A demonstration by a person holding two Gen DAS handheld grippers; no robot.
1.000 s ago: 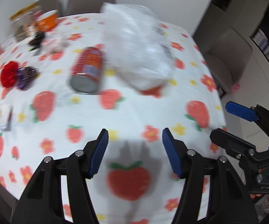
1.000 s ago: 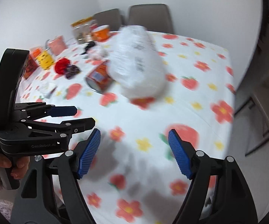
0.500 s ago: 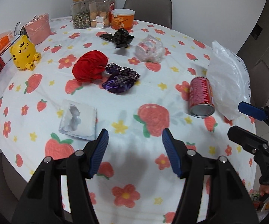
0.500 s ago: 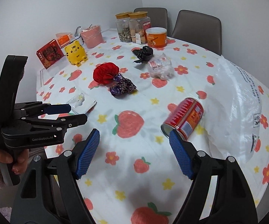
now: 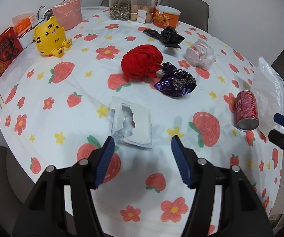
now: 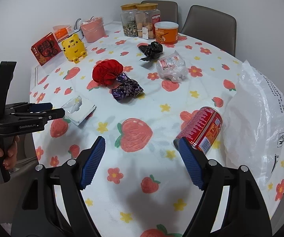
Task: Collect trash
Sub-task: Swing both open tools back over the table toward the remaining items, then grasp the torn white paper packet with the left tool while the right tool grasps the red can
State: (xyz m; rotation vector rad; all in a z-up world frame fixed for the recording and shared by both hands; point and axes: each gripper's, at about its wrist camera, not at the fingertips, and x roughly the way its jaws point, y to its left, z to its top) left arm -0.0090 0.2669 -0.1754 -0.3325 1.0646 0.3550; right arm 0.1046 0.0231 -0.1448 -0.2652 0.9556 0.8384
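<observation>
Both the left gripper and right gripper gape wide, holding nothing. Beside the cylindrical red can lies a crinkly white plastic bag; left of the can, a torn, possibly plastic tray.

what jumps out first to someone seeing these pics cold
The strawberry-print tablecloth fills both views. Mid-table sits a crumpled red cloth touching a purple wrapper, with a yellow tiger toy at the far left. A red can lies on its side beside a white plastic bag.
</observation>
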